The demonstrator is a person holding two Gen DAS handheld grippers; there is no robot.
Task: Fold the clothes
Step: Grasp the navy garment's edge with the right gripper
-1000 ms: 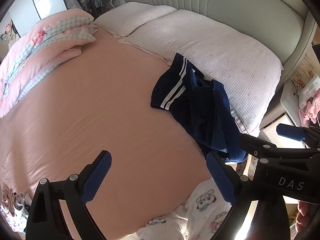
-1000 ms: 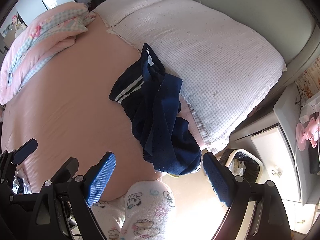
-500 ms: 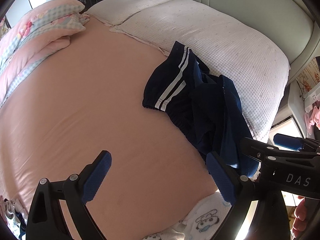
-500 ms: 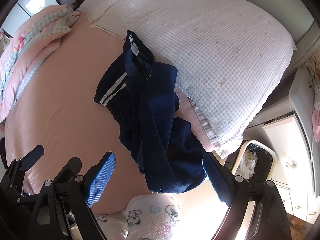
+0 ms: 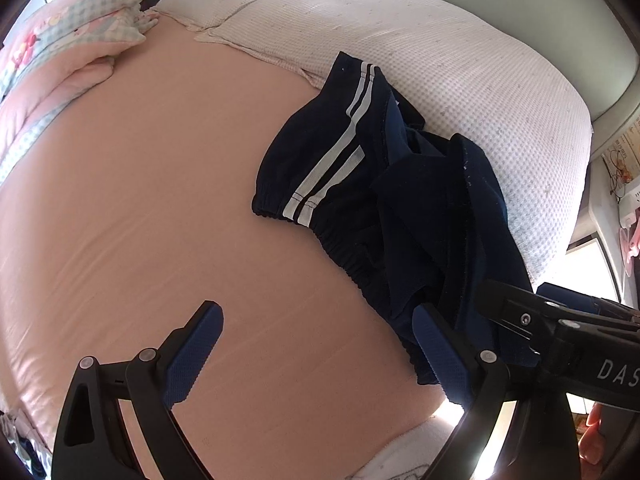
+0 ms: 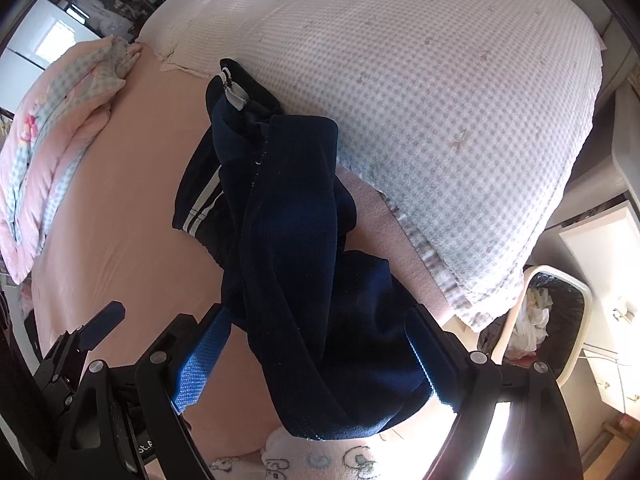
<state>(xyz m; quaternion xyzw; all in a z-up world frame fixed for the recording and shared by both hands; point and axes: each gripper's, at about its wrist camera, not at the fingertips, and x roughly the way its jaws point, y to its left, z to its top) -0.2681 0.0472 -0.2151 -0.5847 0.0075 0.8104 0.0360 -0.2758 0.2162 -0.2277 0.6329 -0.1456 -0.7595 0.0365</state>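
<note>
Both grippers are closing in on the navy track pants (image 5: 384,216) compared with a second ago: the garment is filling far more of each wrist view, while it is lying in the same crumpled heap on the pink bed sheet (image 5: 140,200). That reads as an approach in progress toward a first hold on the cloth, not a fold already made; the pants are not lying folded now.

The left gripper (image 5: 316,356) is hovering over bare sheet with its jaws spread wide and holding nothing, its right-side pad just at the near hem of the heap. The right gripper (image 6: 320,360) is also released, jaws wide apart, and the lower, bunched end of the pants is sitting between them in the picture; whether the pads are touching cloth I cannot tell.

The pants are lying near the bed's right edge, against the checked white pillow (image 6: 460,120). Their long axis is running diagonally, from the far end by the pillow's corner, where a small white tag (image 6: 234,98) is showing, down toward the near bed edge, where the bulk is drooping close to the fleece cartoon-print sleeve (image 6: 320,460). One elastic cuff with two white stripes (image 5: 332,164) is pointing out to the left, across the sheet. A folded pink quilt (image 5: 60,52) is lying well apart at the far left.
</note>
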